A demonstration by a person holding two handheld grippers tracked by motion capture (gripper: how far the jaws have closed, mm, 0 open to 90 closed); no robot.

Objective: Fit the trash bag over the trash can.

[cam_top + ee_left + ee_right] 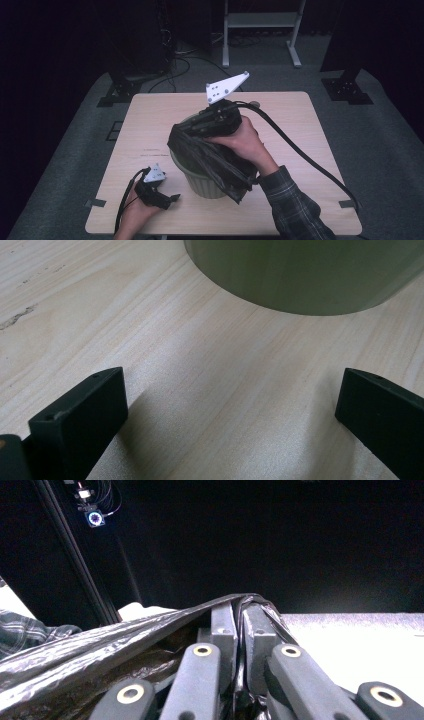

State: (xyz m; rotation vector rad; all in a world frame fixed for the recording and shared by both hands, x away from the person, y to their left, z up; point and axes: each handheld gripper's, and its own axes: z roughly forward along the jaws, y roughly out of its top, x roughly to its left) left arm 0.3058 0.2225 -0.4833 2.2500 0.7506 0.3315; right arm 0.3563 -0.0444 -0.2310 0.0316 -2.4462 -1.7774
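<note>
A pale green waste bin (202, 182) stands on the wooden table (150, 120). A black plastic bag (210, 155) is draped over the bin's top and right side. My right gripper (187, 126) is above the bin, shut on the bag's edge. In the right gripper view the jaws stand pressed together with the bag (90, 645) pinched between them, at the gripper (242, 609). My left gripper (174, 198) rests low on the table at the bin's left, open and holding nothing. The left gripper view shows the bin's base (305, 275) ahead of the open gripper (230, 390).
Thick black cables trail from both grippers across the table; the right one (305, 155) runs toward the table's right front corner. A white metal stand (260, 30) and black equipment legs (120, 90) stand on the grey floor beyond the table.
</note>
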